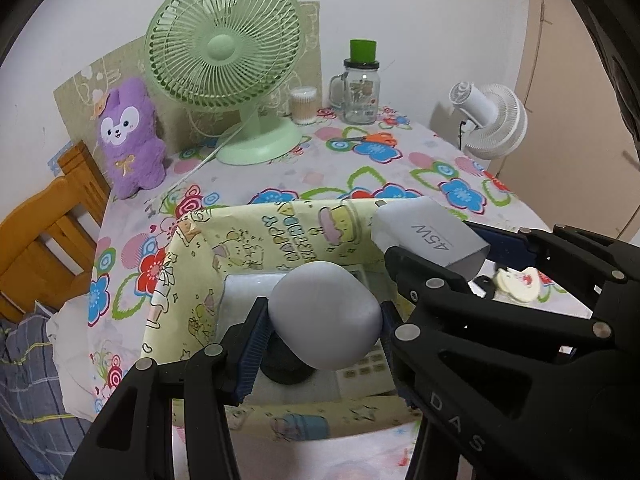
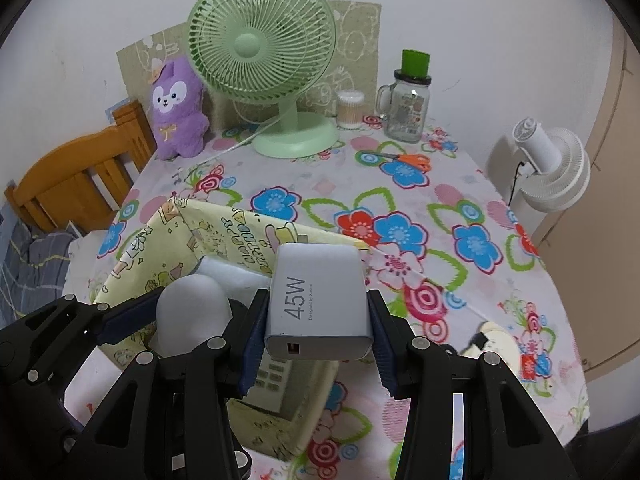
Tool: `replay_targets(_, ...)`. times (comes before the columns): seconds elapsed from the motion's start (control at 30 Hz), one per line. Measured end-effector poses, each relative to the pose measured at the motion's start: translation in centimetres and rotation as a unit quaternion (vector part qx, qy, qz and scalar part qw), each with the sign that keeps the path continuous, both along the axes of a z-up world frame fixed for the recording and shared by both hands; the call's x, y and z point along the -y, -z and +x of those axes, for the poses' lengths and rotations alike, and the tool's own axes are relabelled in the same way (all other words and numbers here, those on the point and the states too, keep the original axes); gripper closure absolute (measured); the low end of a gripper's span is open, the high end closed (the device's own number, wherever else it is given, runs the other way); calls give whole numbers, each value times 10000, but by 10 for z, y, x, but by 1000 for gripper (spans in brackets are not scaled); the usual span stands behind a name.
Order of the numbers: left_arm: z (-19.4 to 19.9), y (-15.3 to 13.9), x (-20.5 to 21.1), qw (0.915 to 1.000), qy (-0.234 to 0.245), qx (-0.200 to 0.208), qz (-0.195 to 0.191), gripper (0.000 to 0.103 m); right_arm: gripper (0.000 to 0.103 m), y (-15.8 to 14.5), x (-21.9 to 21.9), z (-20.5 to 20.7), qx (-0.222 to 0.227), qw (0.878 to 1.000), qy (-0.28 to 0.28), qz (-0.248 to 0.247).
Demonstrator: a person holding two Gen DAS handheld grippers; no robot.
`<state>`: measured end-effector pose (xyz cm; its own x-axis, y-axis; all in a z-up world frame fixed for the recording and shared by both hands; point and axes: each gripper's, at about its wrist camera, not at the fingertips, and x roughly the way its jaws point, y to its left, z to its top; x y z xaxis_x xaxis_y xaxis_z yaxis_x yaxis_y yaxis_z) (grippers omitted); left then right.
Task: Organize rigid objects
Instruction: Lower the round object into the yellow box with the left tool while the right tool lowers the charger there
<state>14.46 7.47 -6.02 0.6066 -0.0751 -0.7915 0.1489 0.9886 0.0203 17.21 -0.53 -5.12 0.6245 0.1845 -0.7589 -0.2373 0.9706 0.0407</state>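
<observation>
I use the yellow box (image 1: 192, 264) as my landmark. My left gripper (image 1: 324, 336) is clamped on the grey rounded case (image 1: 324, 316), and I hold it above the inside of the box so it can go down without touching the walls. My right gripper (image 2: 316, 320) is clamped on the 45W charger (image 2: 318, 304), above the right side of the box, just beside the case. In the bottom of the box lie a remote control (image 2: 272, 380) and a dark round thing (image 1: 286, 364). I judge both pieces are ready to be released there.
</observation>
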Motion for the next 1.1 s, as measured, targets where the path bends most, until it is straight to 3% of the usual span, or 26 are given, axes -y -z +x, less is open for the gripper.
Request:
replay_targets(0.6,21,24,-23,9996,-126,-252,-15,47,53,23,-23,28,-207,9996,-155,-99)
replay_targets(1.1,30,42,-40,9981,-166,-488,-334,46,52,41,-44,36,-380,9988,-293,-61)
